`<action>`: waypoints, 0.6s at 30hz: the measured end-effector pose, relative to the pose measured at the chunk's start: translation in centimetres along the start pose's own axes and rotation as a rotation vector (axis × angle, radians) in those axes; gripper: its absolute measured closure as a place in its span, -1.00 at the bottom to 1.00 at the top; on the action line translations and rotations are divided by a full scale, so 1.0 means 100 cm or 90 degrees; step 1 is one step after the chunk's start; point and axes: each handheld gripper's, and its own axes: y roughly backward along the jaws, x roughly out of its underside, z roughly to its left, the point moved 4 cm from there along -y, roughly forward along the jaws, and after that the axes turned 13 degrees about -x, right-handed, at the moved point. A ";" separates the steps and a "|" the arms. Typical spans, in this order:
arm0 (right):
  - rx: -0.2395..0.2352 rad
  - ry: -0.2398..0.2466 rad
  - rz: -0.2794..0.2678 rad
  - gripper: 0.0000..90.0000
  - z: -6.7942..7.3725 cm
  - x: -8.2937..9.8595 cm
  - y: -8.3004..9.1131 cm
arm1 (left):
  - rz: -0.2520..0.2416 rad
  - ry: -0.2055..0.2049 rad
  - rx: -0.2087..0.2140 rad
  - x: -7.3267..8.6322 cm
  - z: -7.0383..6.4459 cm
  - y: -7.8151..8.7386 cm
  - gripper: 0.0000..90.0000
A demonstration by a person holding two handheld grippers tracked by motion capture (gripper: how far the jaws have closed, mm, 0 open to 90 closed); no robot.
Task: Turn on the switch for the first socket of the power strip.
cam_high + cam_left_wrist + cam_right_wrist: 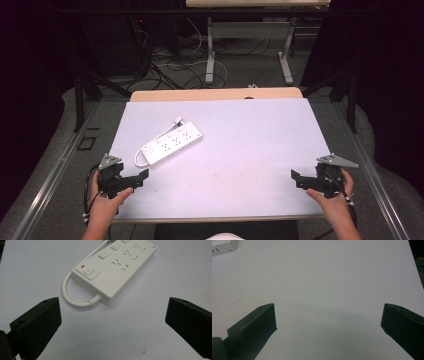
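Observation:
A white power strip lies slantwise on the left half of the white table top, with its short cord looped at the near end and its plug at the far end. In the left gripper view the power strip shows a power button with a red light, several sockets and the cord loop. My left gripper is held near the front left corner, open and empty, its jaws wide apart and pointed at the strip. At the front right, my right gripper is open and empty over bare table.
A corner of the power strip shows at the top left of the right gripper view. Beyond the table's wooden far edge the floor holds cables and the legs of another desk. Metal rails run along both sides.

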 end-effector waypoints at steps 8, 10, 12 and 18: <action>-0.004 0.003 0.016 -1.00 0.000 0.000 0.000 | -0.007 0.000 0.000 0.000 0.000 0.002 -0.99; -0.006 0.002 0.016 -0.97 0.000 0.000 -0.001 | -0.009 0.001 0.000 0.000 -0.001 0.001 -0.99; -0.007 0.014 0.020 -0.85 0.001 0.001 -0.002 | -0.002 -0.003 -0.001 0.001 -0.001 0.002 -0.99; -0.011 0.033 0.026 -0.85 0.006 0.002 -0.006 | -0.002 -0.005 -0.010 0.001 -0.003 -0.001 -0.99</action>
